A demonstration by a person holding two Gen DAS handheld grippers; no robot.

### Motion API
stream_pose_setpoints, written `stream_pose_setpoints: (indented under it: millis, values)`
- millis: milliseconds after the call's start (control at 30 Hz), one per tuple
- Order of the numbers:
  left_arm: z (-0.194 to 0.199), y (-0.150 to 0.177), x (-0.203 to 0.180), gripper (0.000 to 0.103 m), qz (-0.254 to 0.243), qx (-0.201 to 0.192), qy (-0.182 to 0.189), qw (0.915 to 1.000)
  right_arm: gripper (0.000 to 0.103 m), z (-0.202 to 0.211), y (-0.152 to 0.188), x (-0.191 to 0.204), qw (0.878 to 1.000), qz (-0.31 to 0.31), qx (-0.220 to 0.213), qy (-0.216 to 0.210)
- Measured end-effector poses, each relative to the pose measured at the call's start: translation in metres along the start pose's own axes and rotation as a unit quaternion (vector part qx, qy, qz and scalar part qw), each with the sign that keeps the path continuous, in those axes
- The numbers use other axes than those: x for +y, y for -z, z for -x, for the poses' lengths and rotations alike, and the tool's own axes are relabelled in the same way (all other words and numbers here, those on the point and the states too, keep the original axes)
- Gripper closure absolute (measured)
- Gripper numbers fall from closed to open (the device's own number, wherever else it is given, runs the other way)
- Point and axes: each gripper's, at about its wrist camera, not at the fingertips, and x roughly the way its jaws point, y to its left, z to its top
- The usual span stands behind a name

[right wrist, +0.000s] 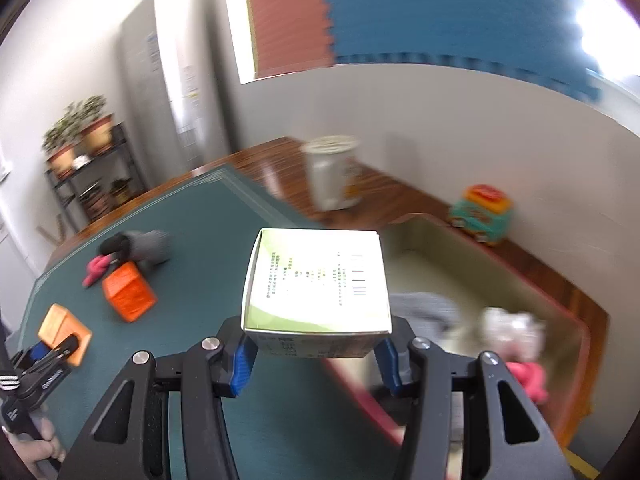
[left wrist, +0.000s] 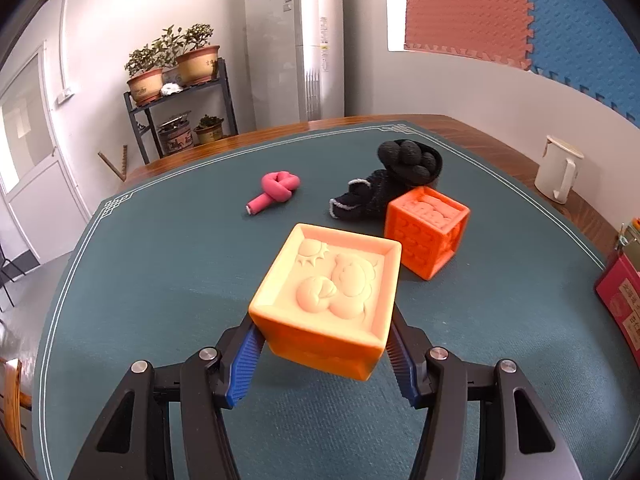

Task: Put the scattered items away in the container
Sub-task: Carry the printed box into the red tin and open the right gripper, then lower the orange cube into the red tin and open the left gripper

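Note:
My left gripper (left wrist: 324, 344) is shut on a pale orange embossed cube (left wrist: 332, 300), held a little above the green mat. Beyond it lie an orange cube (left wrist: 426, 232), a pink knotted tube (left wrist: 276, 192), a black knit piece (left wrist: 360, 198) and a black knotted bundle (left wrist: 412, 158). My right gripper (right wrist: 316, 354) is shut on a white and green carton (right wrist: 316, 284), lifted by the near left edge of the open container (right wrist: 480, 272), which has a red rim. The blurred right wrist view also shows the left gripper (right wrist: 54, 350) with its cube (right wrist: 64, 332) at the far left.
Inside the container lie a grey cloth (right wrist: 428, 312), a white item (right wrist: 512, 332) and a pink item (right wrist: 528, 380). A white jug (left wrist: 558, 174) and a toy bus (right wrist: 482, 214) stand on the wooden table edge. A red tin (left wrist: 620, 304) sits at the right.

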Motion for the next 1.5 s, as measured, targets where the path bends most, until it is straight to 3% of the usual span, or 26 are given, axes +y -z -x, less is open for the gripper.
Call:
stream_pose_setpoints:
  millis: [367, 500, 567, 600, 767, 1100, 1500]
  values:
    - [0.019, 0.002, -0.021, 0.044, -0.011, -0.008, 0.019, 0.9997, 0.047, 0.012, 0.011, -0.075, 0.997, -0.044, 0.007, 0.064]
    - [0.022, 0.004, -0.032, 0.044, -0.015, -0.002, 0.024, 0.9996, 0.041, 0.016, 0.015, -0.091, 0.996, -0.060, 0.001, 0.060]
    - [0.023, 0.005, -0.037, 0.044, -0.017, 0.002, 0.027, 0.9995, 0.028, 0.018, 0.016, -0.096, 0.996, -0.068, -0.003, 0.054]
    - [0.023, 0.005, -0.041, 0.044, -0.018, 0.003, 0.028, 0.9994, 0.027, 0.018, 0.016, -0.097, 0.996, -0.069, -0.006, 0.051]
    - [0.028, 0.002, -0.061, 0.044, -0.029, 0.002, 0.034, 0.9990, 0.026, 0.021, 0.018, -0.108, 0.996, -0.079, -0.019, 0.043]
    - [0.049, -0.019, -0.143, 0.044, -0.076, -0.010, 0.086, 0.9934, 0.026, 0.017, 0.020, -0.135, 0.993, -0.107, -0.035, 0.021]
    - [0.072, -0.033, -0.265, 0.044, -0.146, -0.019, 0.177, 0.9730, 0.026, 0.025, 0.021, -0.165, 0.991, -0.127, -0.053, 0.006]
